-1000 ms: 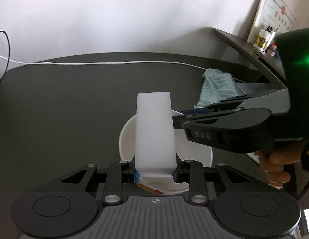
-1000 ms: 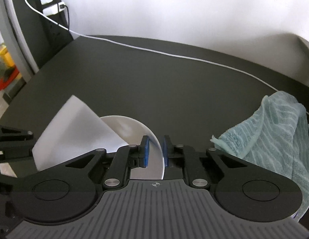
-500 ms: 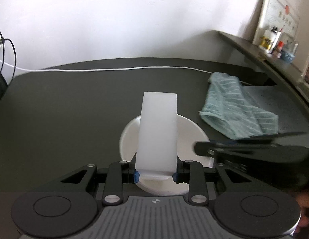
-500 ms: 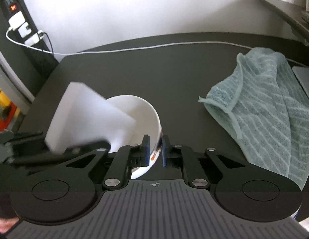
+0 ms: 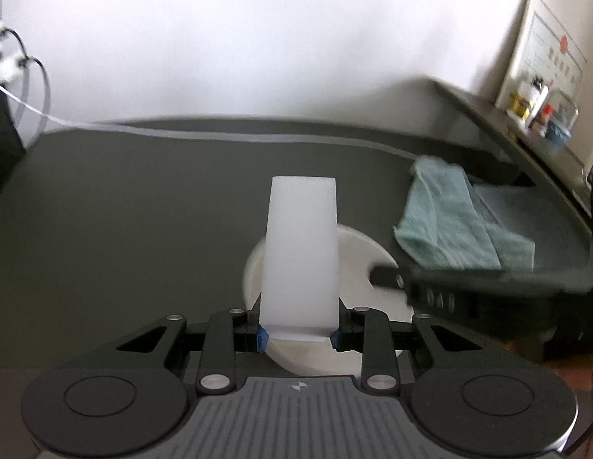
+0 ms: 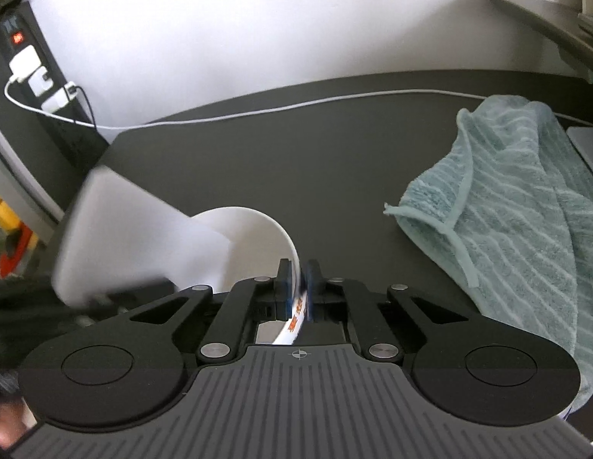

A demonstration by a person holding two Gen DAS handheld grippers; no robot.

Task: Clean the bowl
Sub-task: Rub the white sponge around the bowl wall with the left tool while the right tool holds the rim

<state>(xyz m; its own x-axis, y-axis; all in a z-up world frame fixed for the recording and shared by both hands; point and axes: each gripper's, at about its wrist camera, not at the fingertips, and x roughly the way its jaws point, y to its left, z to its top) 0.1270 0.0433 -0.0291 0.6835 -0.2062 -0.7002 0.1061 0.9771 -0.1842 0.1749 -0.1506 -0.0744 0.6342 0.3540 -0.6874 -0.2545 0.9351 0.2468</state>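
A white bowl (image 5: 357, 264) sits low over the dark table, just beyond my left gripper (image 5: 298, 338). That gripper is shut on a tall white sponge block (image 5: 300, 256), which stands over the bowl's left half. In the right wrist view my right gripper (image 6: 298, 287) is shut on the bowl's (image 6: 254, 229) right rim, one pad inside and one outside. The sponge (image 6: 128, 237) reaches in from the left, blurred. The right gripper's black finger (image 5: 388, 277) crosses the bowl's right edge in the left wrist view.
A teal striped towel (image 6: 518, 199) lies crumpled on the table to the right, also seen as the towel (image 5: 449, 225) in the left wrist view. A white cable (image 6: 296, 109) runs along the table's back edge. A power strip (image 6: 32, 72) hangs at the far left. A shelf with small bottles (image 5: 533, 107) rises at the right.
The right gripper has swung round with the bowl, so the towel now lies farther right. The sponge has shifted lower and left across the bowl and is motion-blurred.
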